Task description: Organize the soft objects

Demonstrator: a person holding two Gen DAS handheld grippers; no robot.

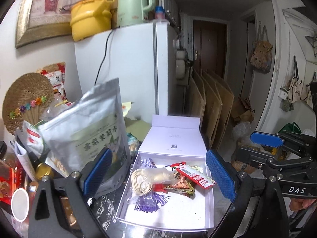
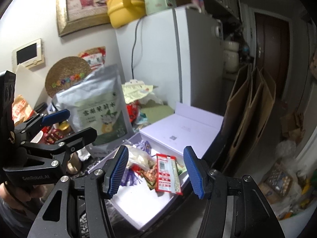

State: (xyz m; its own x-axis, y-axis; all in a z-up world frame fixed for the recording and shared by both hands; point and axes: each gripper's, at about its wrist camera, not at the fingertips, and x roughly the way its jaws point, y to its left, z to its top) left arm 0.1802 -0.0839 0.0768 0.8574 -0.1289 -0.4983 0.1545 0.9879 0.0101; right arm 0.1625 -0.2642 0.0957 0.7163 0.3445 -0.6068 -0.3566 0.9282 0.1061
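Left gripper [image 1: 158,176] and right gripper [image 2: 155,171] both agape, empty, hovering above white box [image 1: 210,204]. Soft items, red packet [image 2: 168,175], purple tassel [image 1: 150,200], below grippers inside box, apparently already gathered.

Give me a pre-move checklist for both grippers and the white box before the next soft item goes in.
1. Left gripper empty: ok, jaws apart, nothing between its pads.
2. Right gripper empty: ok, jaws apart, nothing held.
3. White box open: ok, lid folded back and standing up behind it.
4. Room in the box: ok, the near half of its floor is bare; the purple tassel, coiled cord and red snack packet sit toward the back.
5. Next soft item picked out: cannot tell; the silver pouch stands upright left of the box.
6. Grippers clear of each other: ok, side by side, apart.
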